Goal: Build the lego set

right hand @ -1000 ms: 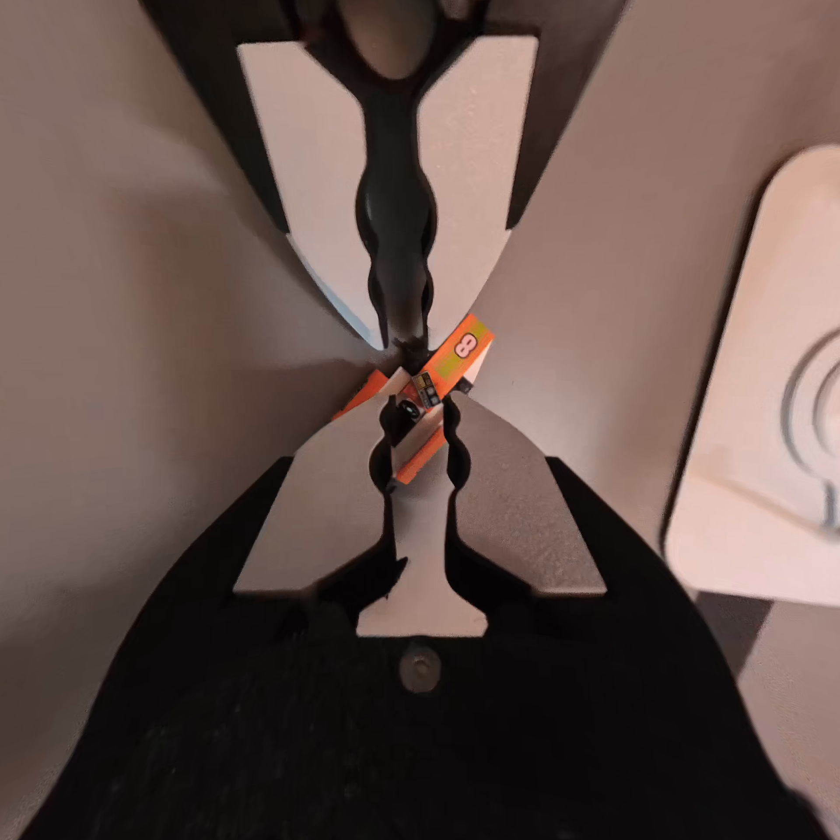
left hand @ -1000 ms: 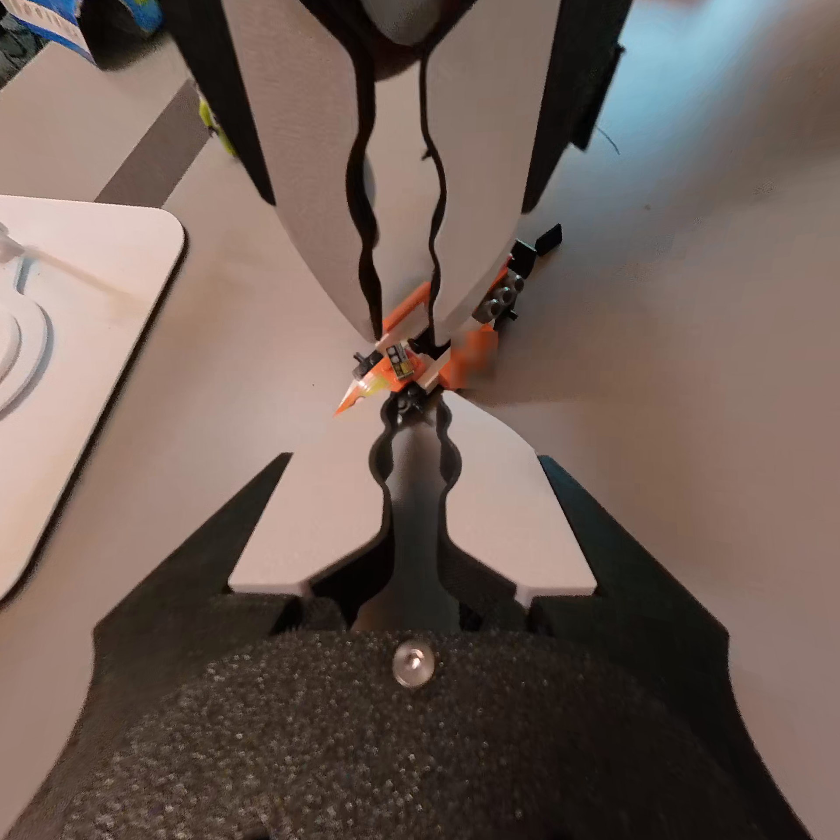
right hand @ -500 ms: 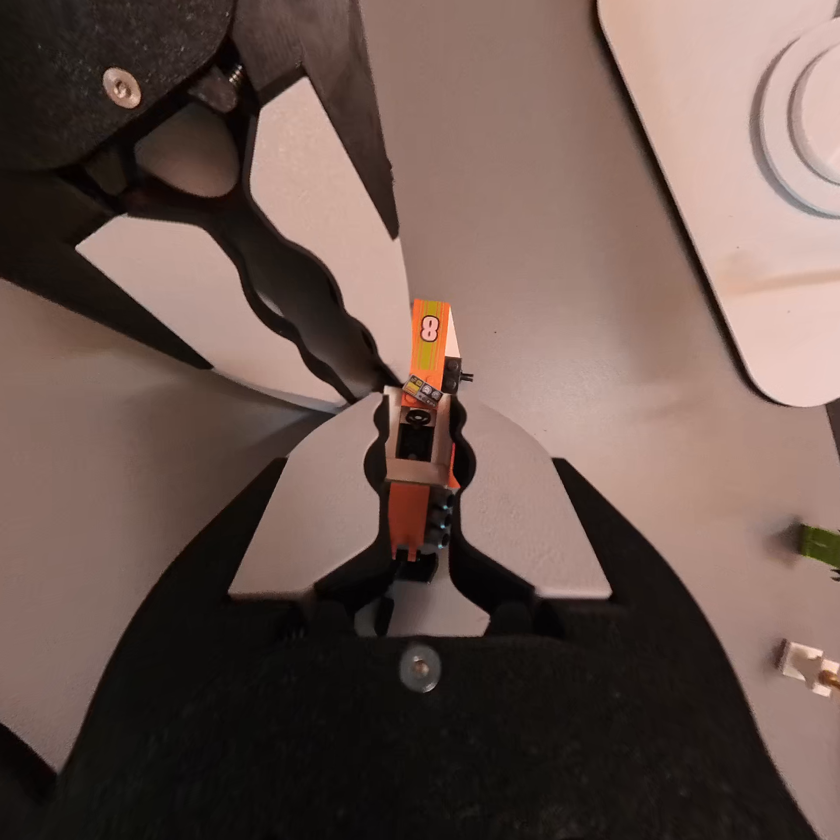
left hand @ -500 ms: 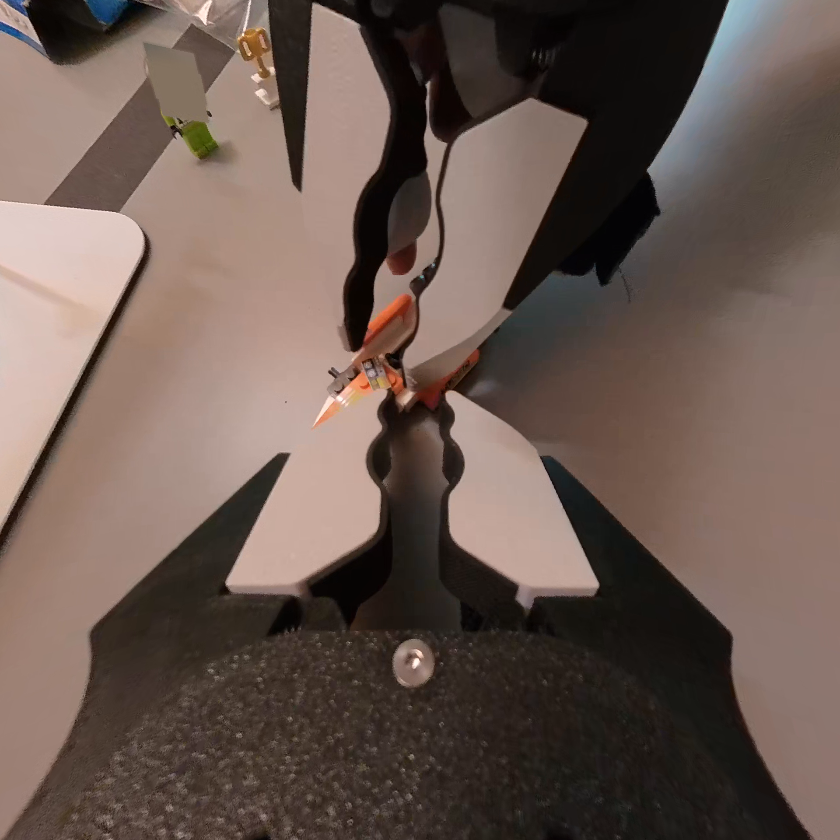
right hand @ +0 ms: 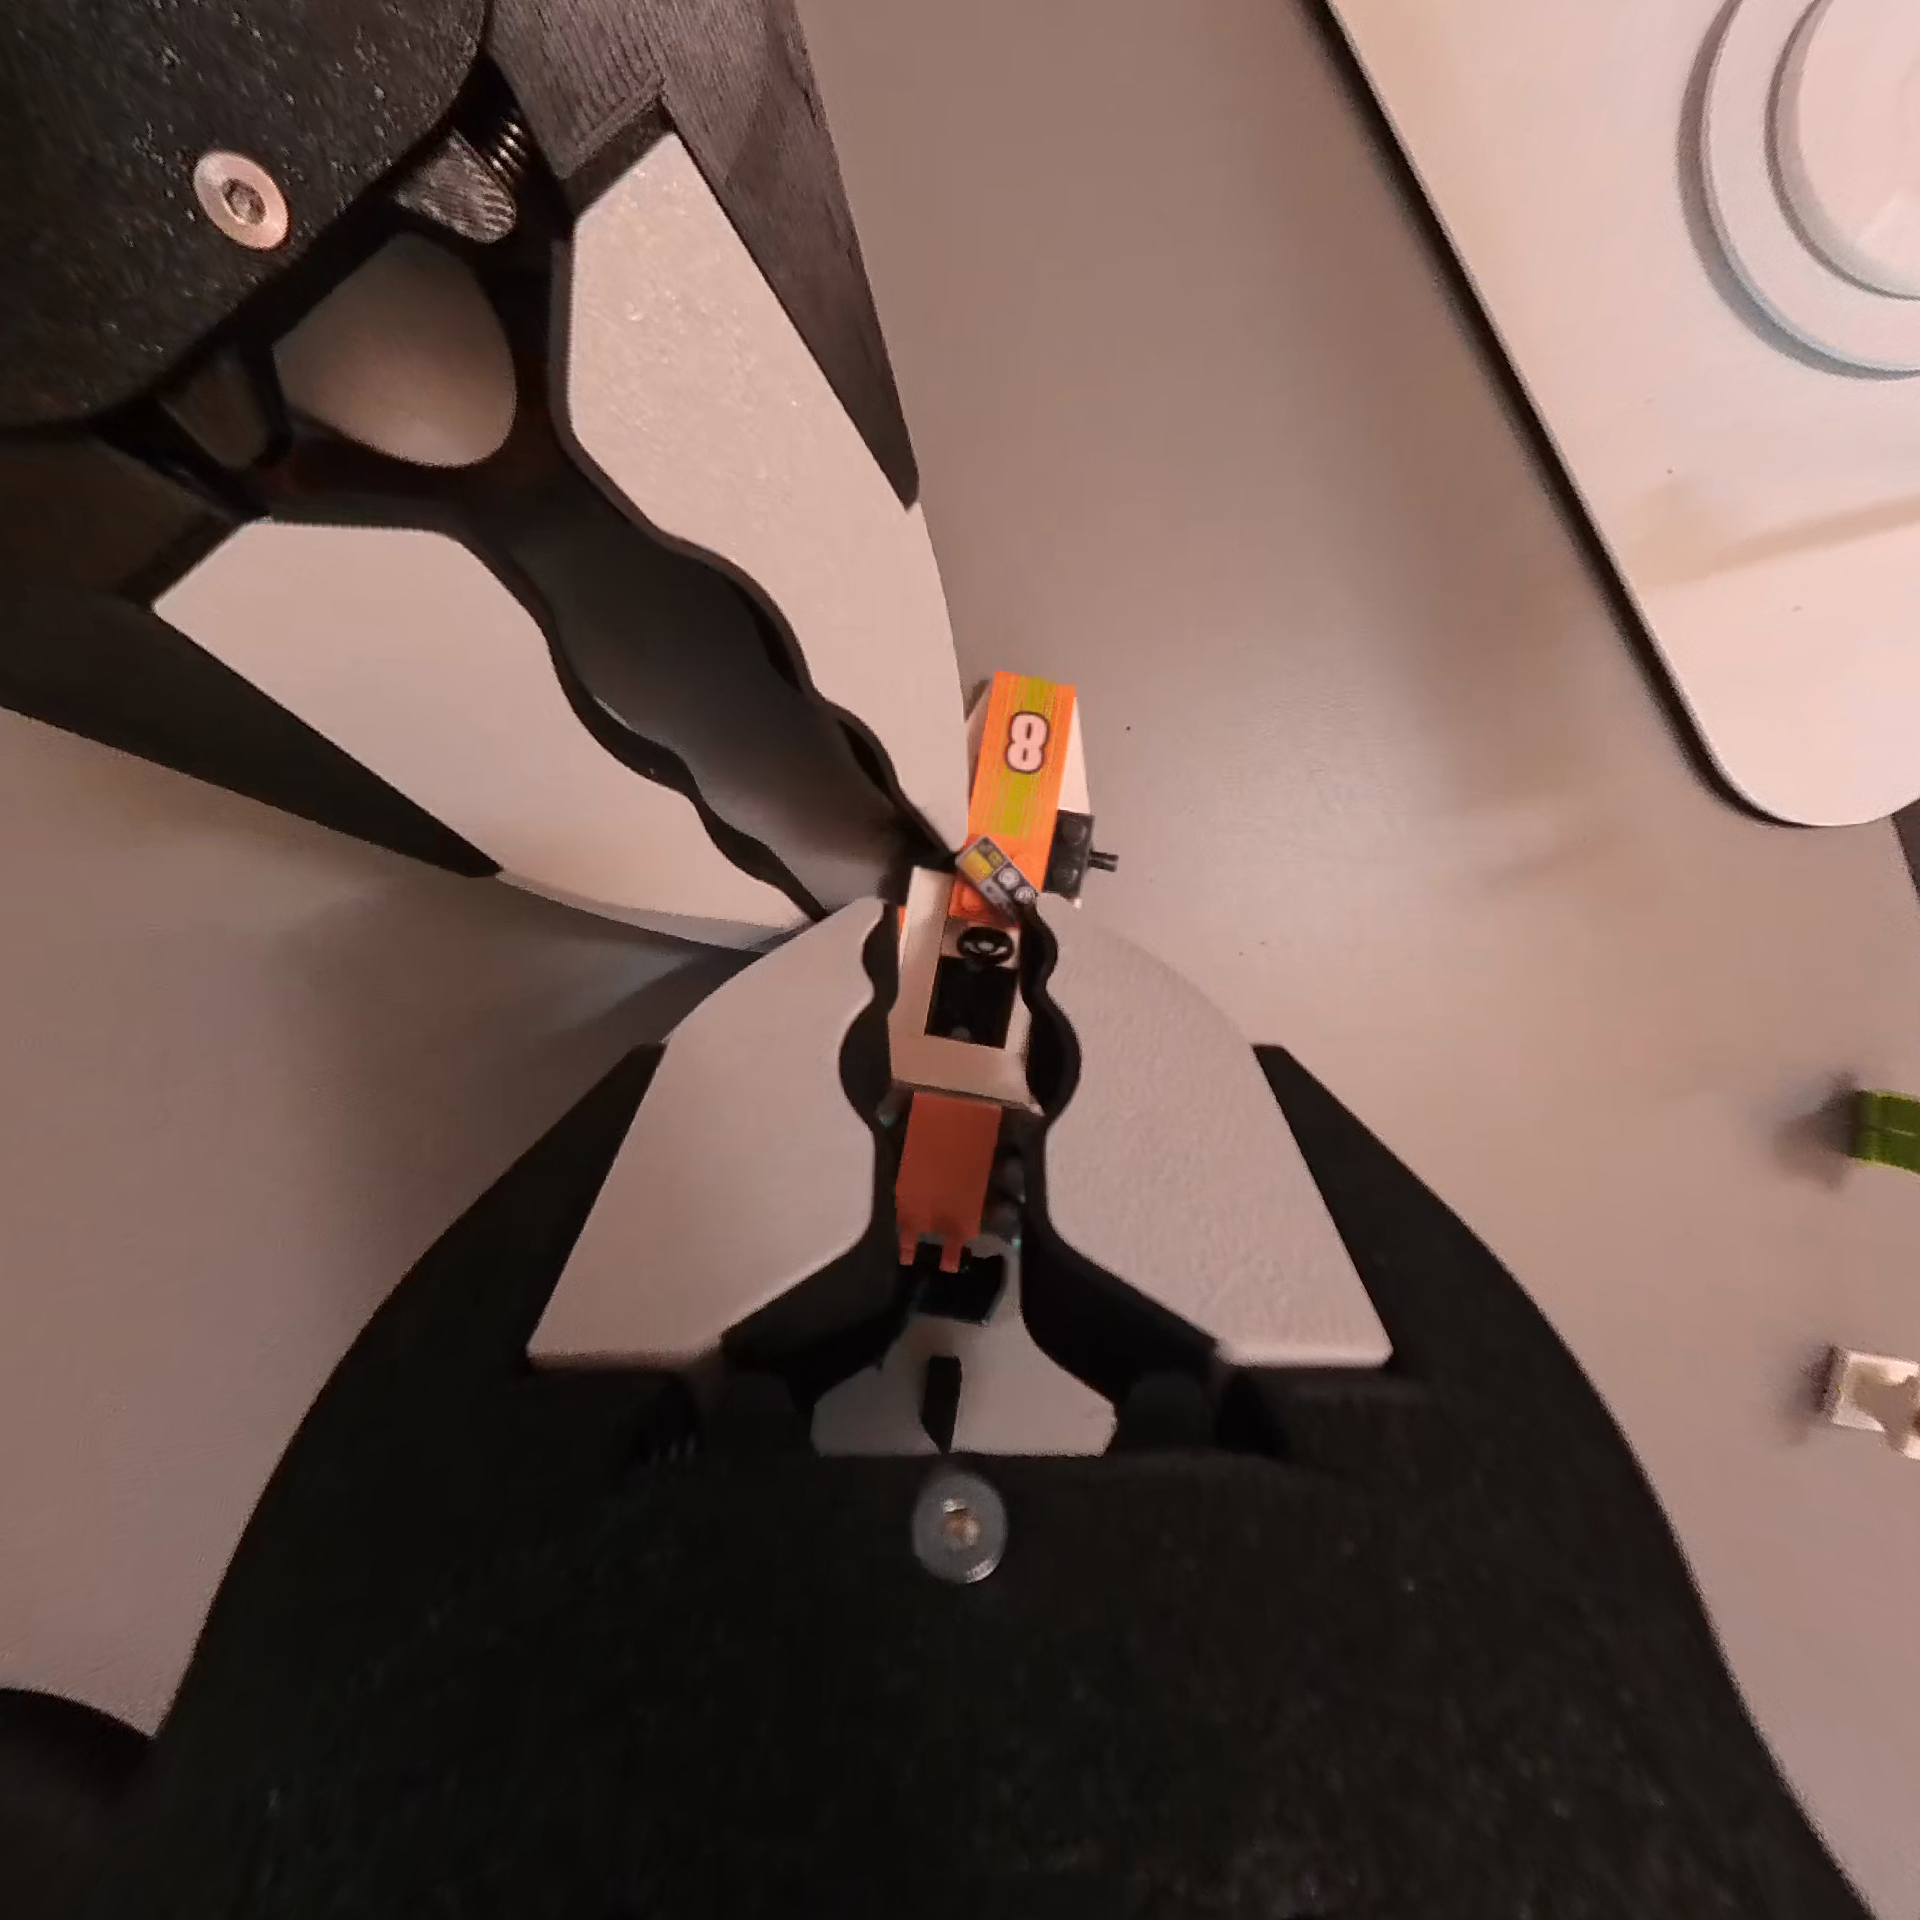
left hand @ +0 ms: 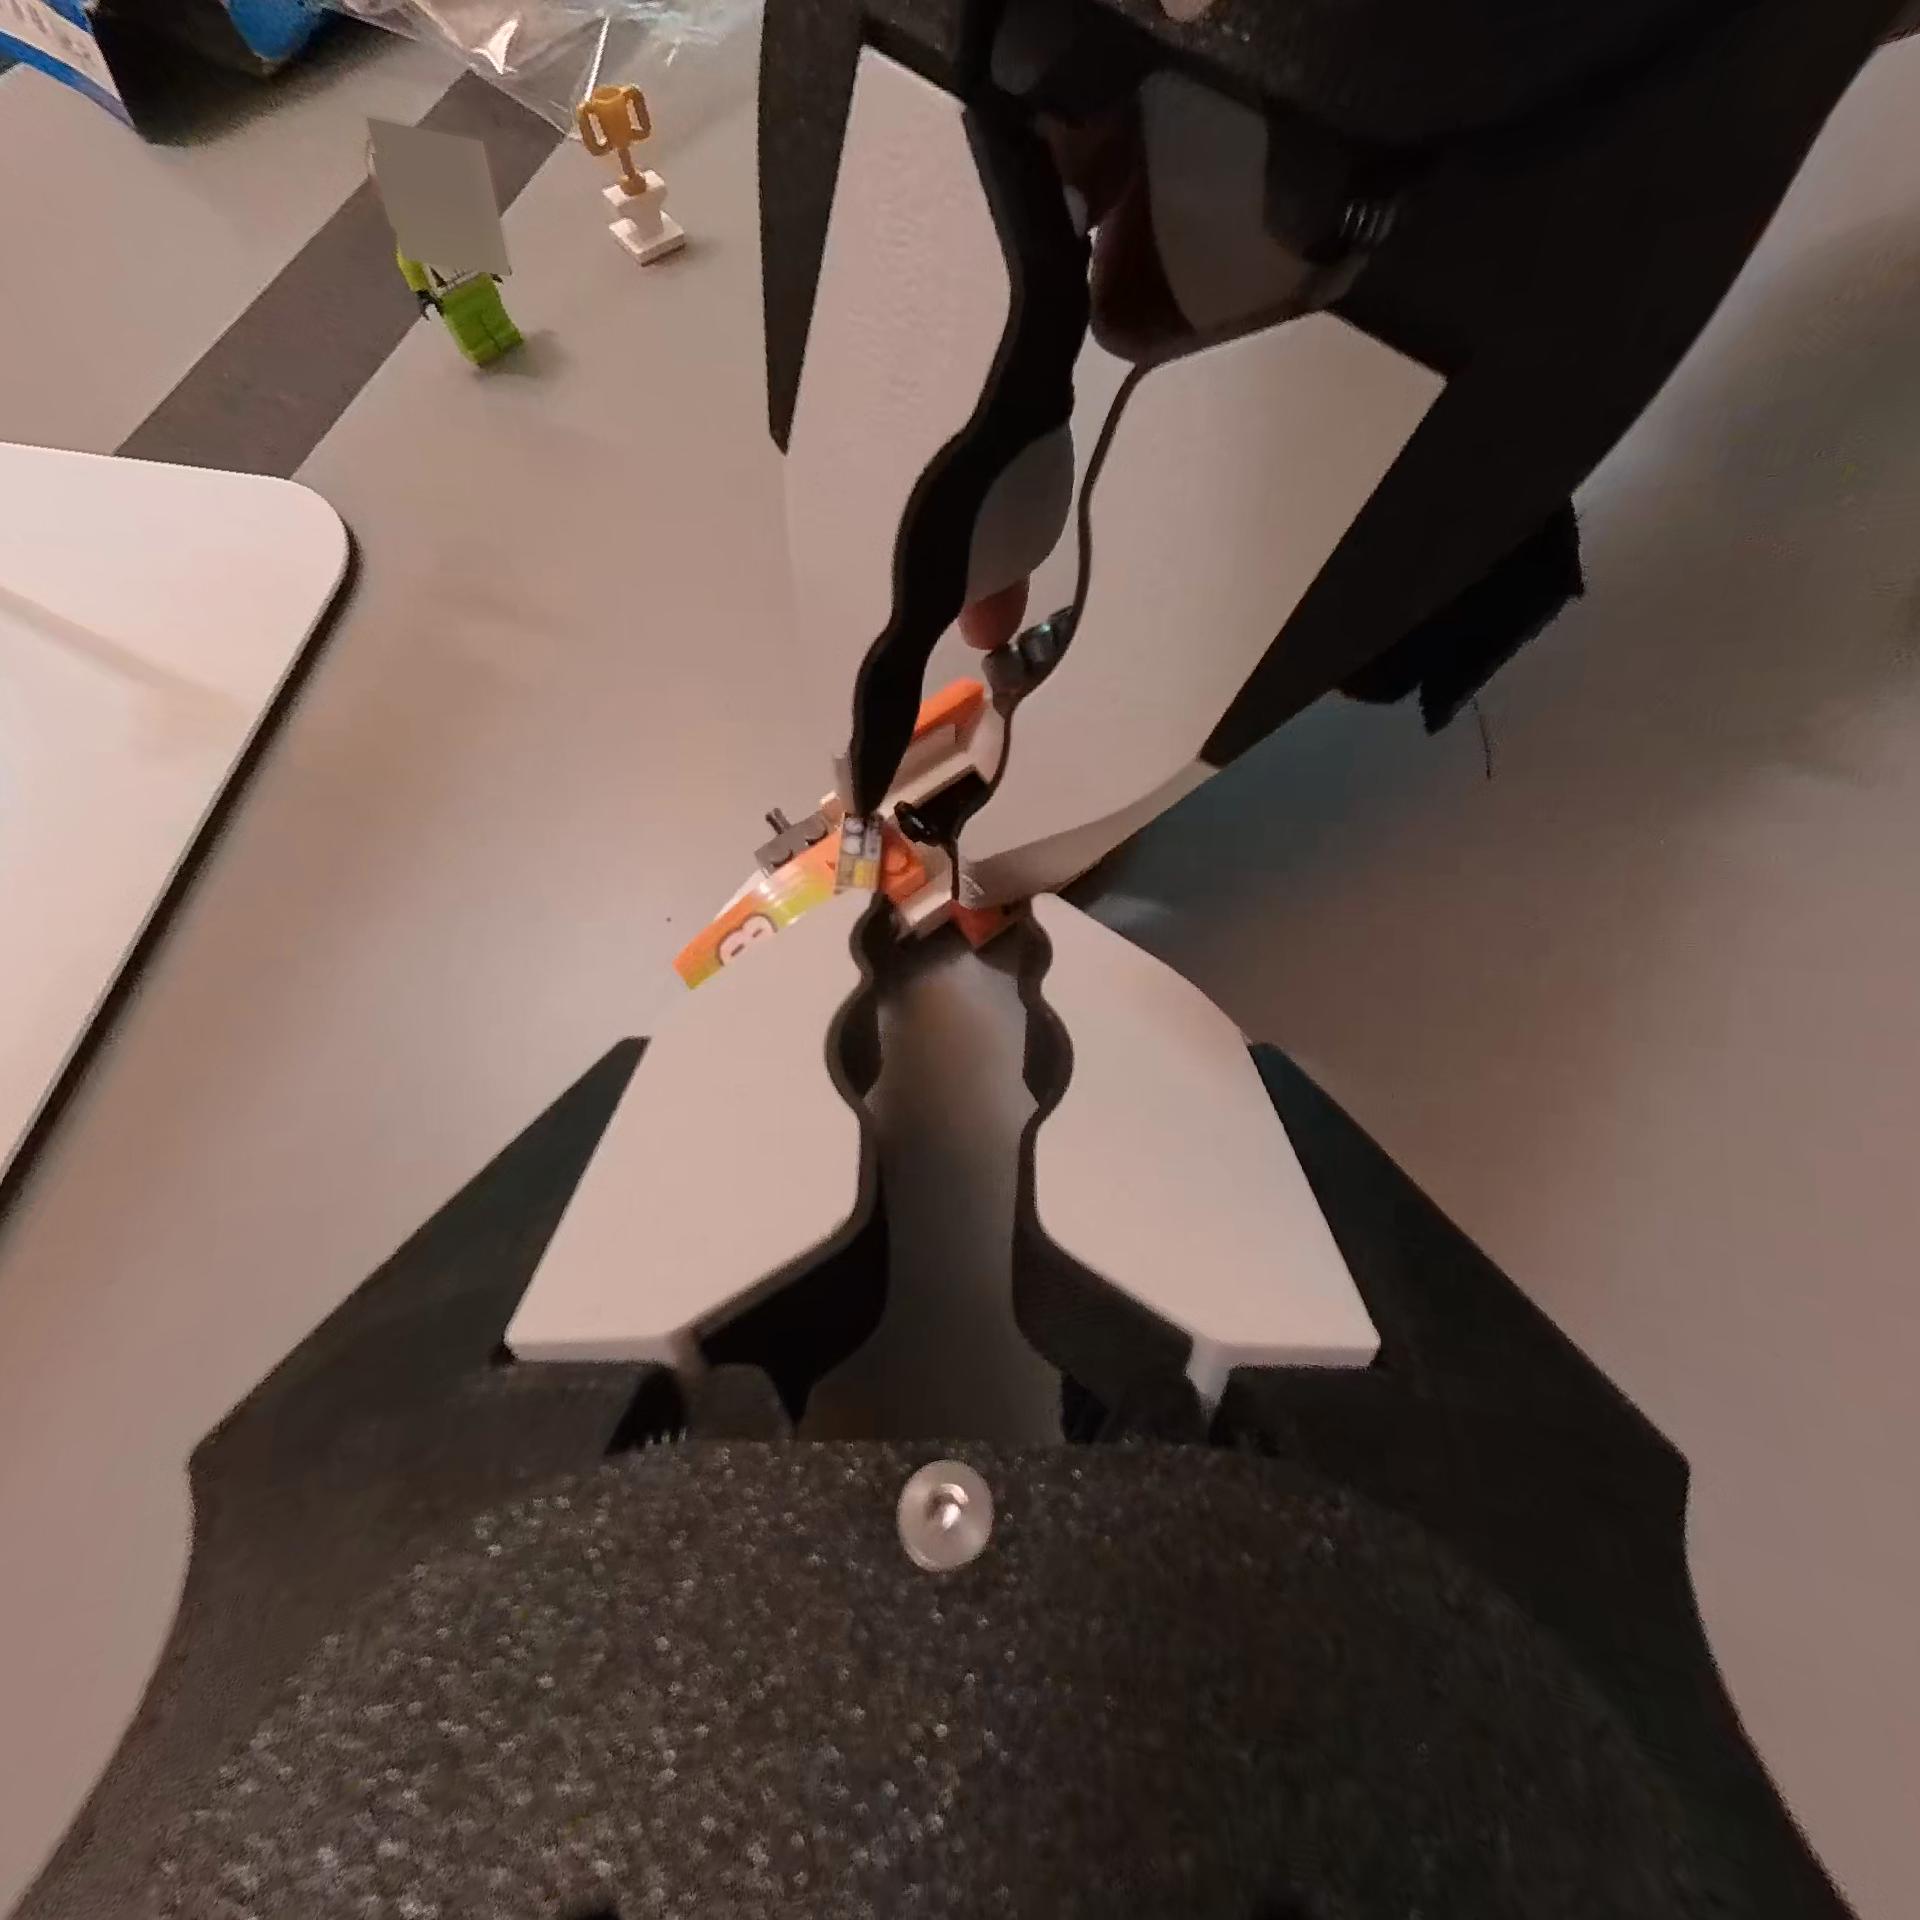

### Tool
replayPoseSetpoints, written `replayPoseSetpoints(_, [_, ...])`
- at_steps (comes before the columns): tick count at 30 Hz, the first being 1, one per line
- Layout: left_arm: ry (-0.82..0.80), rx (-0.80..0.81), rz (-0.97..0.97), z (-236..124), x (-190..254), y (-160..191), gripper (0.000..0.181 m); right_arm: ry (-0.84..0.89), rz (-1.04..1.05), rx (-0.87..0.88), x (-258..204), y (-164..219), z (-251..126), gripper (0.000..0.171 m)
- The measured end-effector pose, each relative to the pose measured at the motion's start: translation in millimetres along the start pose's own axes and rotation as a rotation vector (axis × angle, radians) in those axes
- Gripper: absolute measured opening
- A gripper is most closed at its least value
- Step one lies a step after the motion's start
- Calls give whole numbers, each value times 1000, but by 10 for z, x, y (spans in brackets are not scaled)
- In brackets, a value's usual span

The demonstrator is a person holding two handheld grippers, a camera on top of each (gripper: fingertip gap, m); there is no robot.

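A small orange and white lego car [left hand: 748, 935] with a numbered sloped nose is held above the grey table. My right gripper [right hand: 961, 925] is shut on the car [right hand: 1023, 748], whose body lies lengthwise between its fingers with the nose sticking out past the tips. In the left wrist view the right gripper [left hand: 925, 842] comes down from the top. My left gripper [left hand: 951, 909] has its tips closed on the car's side by the cockpit. In the right wrist view it [right hand: 888, 868] reaches in from the upper left.
A lime green minifigure [left hand: 473, 312] and a gold trophy on a white base [left hand: 623, 156] stand on the table at the far left. A white board [left hand: 135, 675] lies to the left; it also shows in the right wrist view [right hand: 1558, 416]. A clear bag [left hand: 520, 42] lies at the back. Left and right tips are no more than a few centimetres apart.
The right gripper has swung round from facing the left gripper head-on. The car has turned with it and now shows the top of its nose. Both grippers have kept hold.
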State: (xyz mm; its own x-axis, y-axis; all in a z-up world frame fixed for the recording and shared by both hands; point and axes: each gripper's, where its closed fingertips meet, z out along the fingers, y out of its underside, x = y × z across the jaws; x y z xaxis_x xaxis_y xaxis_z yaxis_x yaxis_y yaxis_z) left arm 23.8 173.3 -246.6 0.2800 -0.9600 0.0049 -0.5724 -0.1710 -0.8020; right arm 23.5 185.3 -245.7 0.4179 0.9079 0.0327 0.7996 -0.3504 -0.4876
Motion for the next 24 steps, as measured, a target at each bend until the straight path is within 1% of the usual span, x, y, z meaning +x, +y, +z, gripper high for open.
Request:
replayPoseSetpoints(4, [21,-4,9,20,44,-6,23,4,0,-12,25,4,-4,23])
replayPoseSetpoints(11, [3,16,-4,-24,-50,-37,25,-32,36,-33,66,20,-29,23])
replayPoseSetpoints(18, [82,-17,0,51,-21,-40,33,-56,63,-36,29,36,-51,23])
replayPoseSetpoints(24, [93,-28,9,66,20,-55,31,-46,77,-49,55,67,-45,23])
